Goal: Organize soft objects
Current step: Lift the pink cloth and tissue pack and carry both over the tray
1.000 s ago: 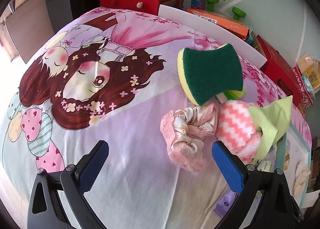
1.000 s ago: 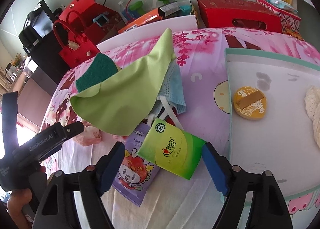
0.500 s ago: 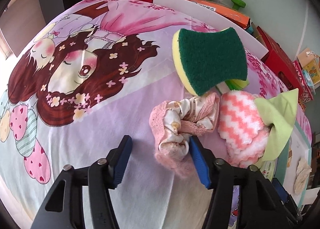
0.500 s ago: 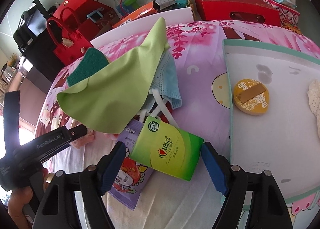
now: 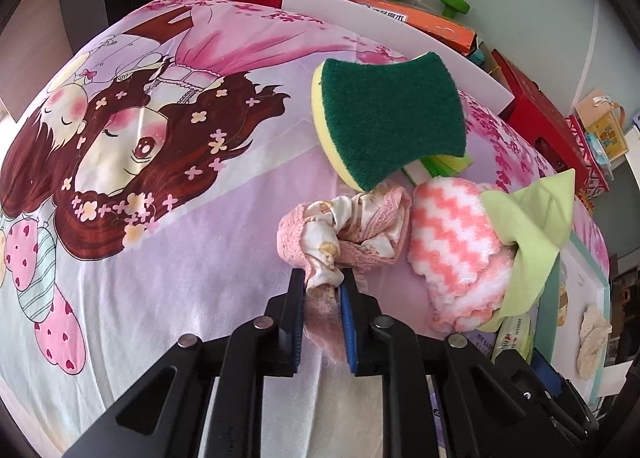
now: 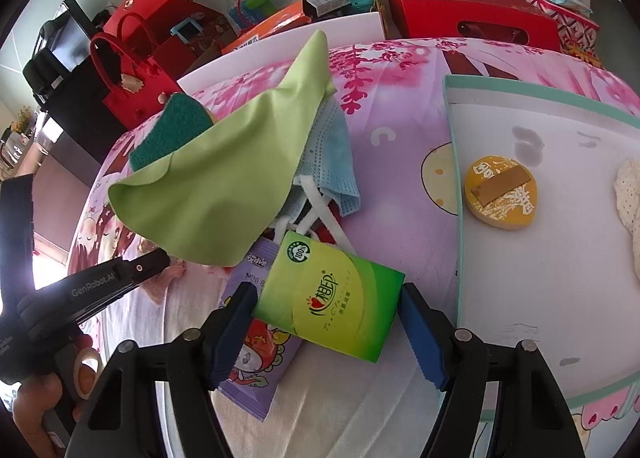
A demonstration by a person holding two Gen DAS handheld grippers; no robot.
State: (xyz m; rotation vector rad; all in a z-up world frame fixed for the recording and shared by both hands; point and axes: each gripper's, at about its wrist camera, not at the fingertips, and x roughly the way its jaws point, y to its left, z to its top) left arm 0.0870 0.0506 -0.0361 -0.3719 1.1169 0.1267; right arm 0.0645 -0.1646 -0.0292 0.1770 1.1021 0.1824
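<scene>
Left gripper (image 5: pixel 323 278): jaws just closed, pinching pink scrunchie (image 5: pixel 344 230) beside green sponge (image 5: pixel 392 118). Right gripper (image 6: pixel 326 312): spread around tissue pack (image 6: pixel 332 300).

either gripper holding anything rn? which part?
Left gripper has just closed on the pink scrunchie, pinching its near edge. Right gripper straddles the green tissue pack, jaws either side of it, not yet gripping.

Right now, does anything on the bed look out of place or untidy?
Yes. The soft things lie in a heap: a green cloth is draped over a blue face mask and the sponge, not spread flat or sorted.
</scene>
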